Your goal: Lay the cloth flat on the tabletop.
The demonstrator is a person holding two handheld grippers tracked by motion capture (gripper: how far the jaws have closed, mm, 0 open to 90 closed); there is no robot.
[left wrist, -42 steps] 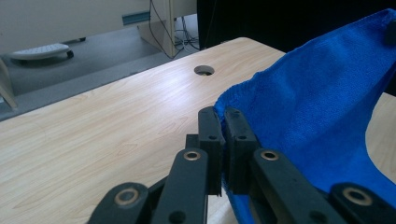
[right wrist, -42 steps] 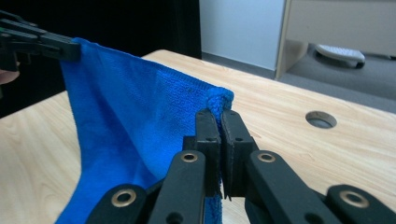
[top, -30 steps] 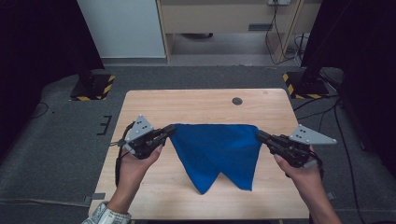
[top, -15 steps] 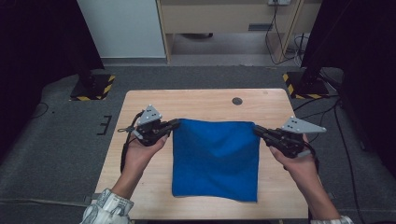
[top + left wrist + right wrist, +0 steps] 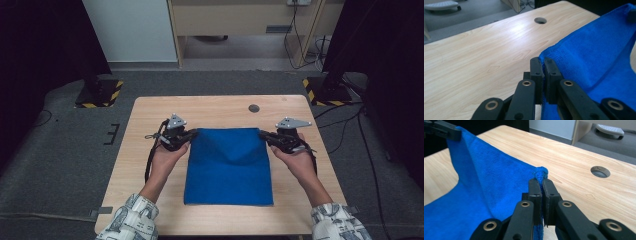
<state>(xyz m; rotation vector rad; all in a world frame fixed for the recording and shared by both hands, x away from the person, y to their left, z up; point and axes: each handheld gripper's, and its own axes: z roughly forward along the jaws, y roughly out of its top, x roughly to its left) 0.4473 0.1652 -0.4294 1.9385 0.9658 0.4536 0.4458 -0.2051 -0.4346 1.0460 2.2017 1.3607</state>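
Both hands have dropped toward the wooden table (image 5: pixel 150 165) since a second ago, and the blue cloth (image 5: pixel 229 167), then hanging in points, now lies spread flat. Beyond its far edge sits a round hole (image 5: pixel 254 108), well apart. Left gripper (image 5: pixel 189 135) and right gripper (image 5: pixel 263 135) each clamp a far corner, slightly raised; the far edge sags between them.

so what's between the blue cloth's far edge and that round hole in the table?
Nothing: bare wood lies between the blue cloth and the hole in the table, as the high view shows.
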